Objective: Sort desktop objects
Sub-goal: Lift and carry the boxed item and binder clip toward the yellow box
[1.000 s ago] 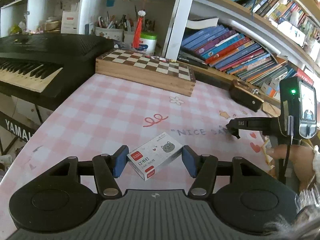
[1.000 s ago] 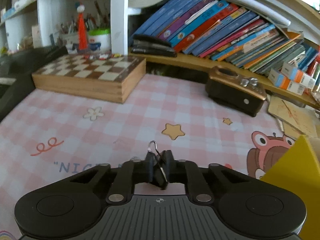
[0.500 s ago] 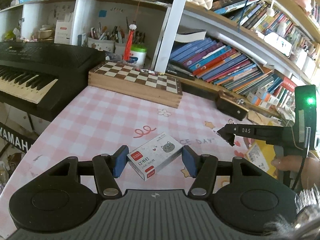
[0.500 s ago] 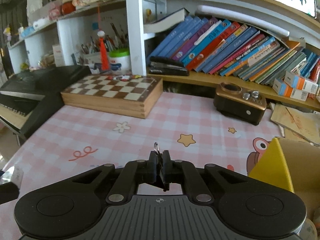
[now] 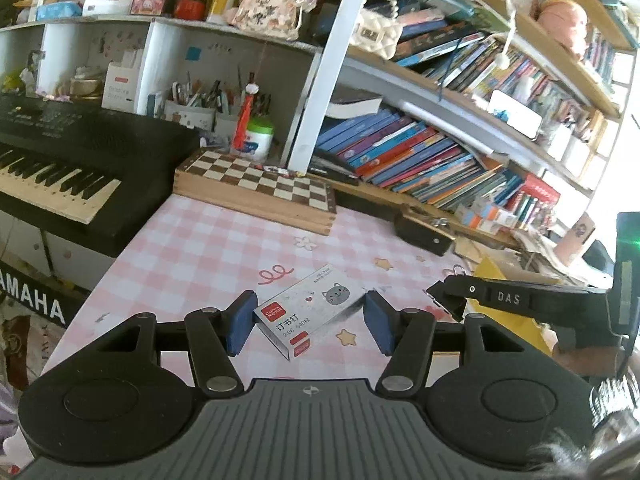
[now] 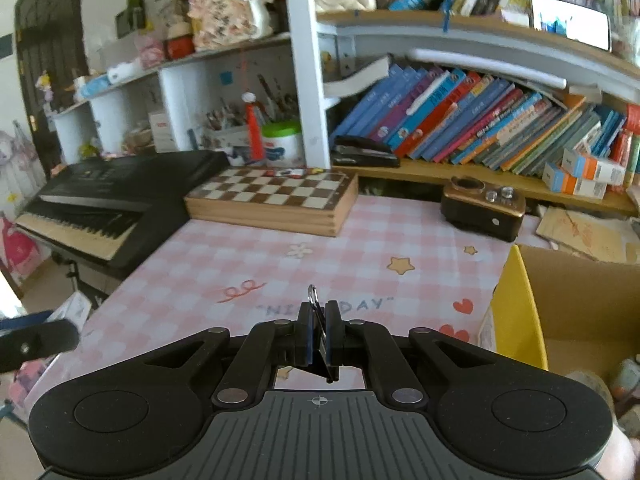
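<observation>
the left gripper [image 5: 306, 322] had the staple box [image 5: 308, 312] squeezed end to end between its pads while the right gripper [image 6: 316, 330] was clamped on a binder clip [image 6: 318, 334], probably both bound for the cardboard box [image 6: 568, 304] off to its right.

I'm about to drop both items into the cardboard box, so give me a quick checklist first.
1. Left gripper clamped on staple box: ok.
2. Right gripper shut on binder clip: ok.
3. Both items lifted clear of the tablecloth: ok.
4. Cardboard box open on top: ok.
5. Free room inside the box: cannot tell, its floor is mostly hidden.
6. Grippers apart from each other: ok.
</observation>
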`<state>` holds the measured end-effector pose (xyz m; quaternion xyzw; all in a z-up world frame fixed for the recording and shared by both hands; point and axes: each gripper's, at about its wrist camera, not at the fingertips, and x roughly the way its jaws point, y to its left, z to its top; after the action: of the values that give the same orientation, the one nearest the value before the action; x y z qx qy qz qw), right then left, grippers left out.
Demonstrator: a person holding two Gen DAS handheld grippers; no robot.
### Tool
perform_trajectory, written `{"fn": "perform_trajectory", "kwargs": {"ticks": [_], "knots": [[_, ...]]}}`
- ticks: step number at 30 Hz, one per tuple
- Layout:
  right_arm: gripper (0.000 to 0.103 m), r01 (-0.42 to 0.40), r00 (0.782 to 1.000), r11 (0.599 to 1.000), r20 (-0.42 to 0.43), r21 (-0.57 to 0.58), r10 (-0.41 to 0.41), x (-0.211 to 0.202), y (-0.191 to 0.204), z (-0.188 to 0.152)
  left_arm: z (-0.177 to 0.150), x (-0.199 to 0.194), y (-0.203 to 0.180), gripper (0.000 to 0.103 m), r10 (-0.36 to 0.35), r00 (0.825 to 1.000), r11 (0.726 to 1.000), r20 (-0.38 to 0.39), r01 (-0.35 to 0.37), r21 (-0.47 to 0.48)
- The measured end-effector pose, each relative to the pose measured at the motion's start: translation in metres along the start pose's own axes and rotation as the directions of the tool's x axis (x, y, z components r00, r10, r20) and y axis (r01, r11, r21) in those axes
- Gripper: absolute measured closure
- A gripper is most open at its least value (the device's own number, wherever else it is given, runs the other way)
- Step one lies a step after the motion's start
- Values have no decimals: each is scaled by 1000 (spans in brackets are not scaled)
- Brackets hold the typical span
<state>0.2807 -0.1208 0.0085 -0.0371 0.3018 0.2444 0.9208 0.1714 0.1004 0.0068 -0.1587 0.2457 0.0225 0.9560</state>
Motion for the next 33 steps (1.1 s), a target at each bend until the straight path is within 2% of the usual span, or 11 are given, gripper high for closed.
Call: {"fn": "perform_trajectory", "kwargs": {"ticks": [11,23,33], "knots": [[98,-12,1000,999,-4,39,12,-64,33,-25,-16,-48,14,47,-83,997,996,0,83,9],[98,-11,999,996,-50,88,16,-111,75,-69,-42,-103,35,47,-132,991,991,-32,132,17],[98,13,998,991,-60,132,-5,-146,95,-102,-63,-137,35,47,-181,982,982,-57,183,39]]}}
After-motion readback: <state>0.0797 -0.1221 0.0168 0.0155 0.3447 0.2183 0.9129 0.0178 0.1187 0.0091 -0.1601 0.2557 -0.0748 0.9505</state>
